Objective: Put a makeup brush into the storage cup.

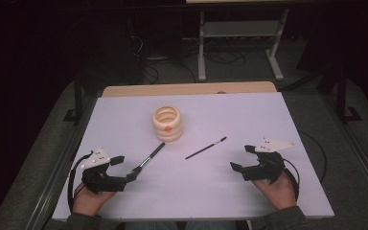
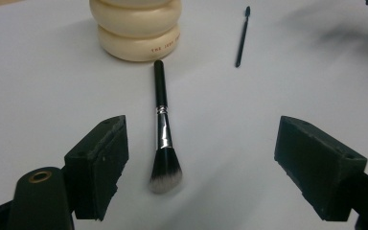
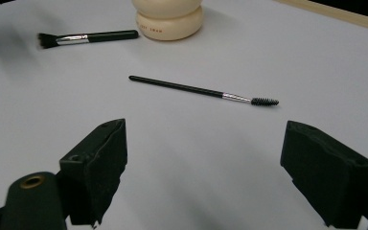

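White tabletop, dark room behind: left gripper [image 1: 124,168] and right gripper [image 1: 243,158] both gape empty. Powder brush [image 2: 162,129] lies at the left one's twelve o'clock, spoolie wand [image 3: 206,90] ahead of the right; either could roll off under a skewed pinch.

table: [image 1: 268,191] white top with a wooden strip along its far edge
far stand: [image 1: 202,48] grey metal legs on the floor beyond the table
cables: [image 1: 158,67] dark tangle on the grey floor behind the table
surroundings: dark, details unclear
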`<control>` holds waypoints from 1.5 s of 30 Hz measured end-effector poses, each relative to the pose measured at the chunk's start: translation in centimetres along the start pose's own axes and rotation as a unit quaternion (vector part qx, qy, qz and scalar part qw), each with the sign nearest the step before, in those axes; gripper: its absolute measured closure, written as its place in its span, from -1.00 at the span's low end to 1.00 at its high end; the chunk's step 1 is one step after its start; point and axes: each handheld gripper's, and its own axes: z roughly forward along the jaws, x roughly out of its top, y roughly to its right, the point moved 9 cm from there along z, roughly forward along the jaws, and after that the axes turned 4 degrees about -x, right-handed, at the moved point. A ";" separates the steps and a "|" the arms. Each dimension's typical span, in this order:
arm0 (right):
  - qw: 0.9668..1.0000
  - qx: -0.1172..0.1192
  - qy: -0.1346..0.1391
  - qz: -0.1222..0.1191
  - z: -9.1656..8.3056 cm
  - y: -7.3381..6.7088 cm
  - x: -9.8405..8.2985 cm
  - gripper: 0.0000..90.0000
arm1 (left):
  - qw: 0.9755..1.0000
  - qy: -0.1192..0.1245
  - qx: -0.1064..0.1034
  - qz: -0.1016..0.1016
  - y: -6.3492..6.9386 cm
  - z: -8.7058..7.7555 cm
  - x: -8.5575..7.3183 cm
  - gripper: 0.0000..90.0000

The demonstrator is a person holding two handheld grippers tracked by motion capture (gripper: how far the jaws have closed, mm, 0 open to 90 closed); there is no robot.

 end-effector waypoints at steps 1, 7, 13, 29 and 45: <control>1.000 0.000 0.001 -0.001 0.0 0.0 0.0 -0.66 | 1.000 0.001 0.000 -0.002 0.0 0.0 0.0 -0.58; 1.000 0.000 -0.001 0.001 0.0 0.0 0.0 -0.66 | 1.000 0.001 0.000 -0.002 -0.1 -0.1 -0.1 -0.58; 1.000 -0.001 -0.002 0.002 0.0 0.0 -0.1 -0.65 | 1.000 0.002 0.000 -0.010 -0.1 -0.1 -0.1 -0.58; 1.000 -0.005 0.009 -0.002 -0.4 0.0 0.3 -0.62 | 1.000 0.002 0.000 -0.007 0.0 -0.1 0.1 -0.52; 1.000 -0.004 0.006 0.003 -0.3 0.0 0.2 -0.62 | 1.000 -0.012 -0.001 -0.005 0.1 0.8 0.5 -0.42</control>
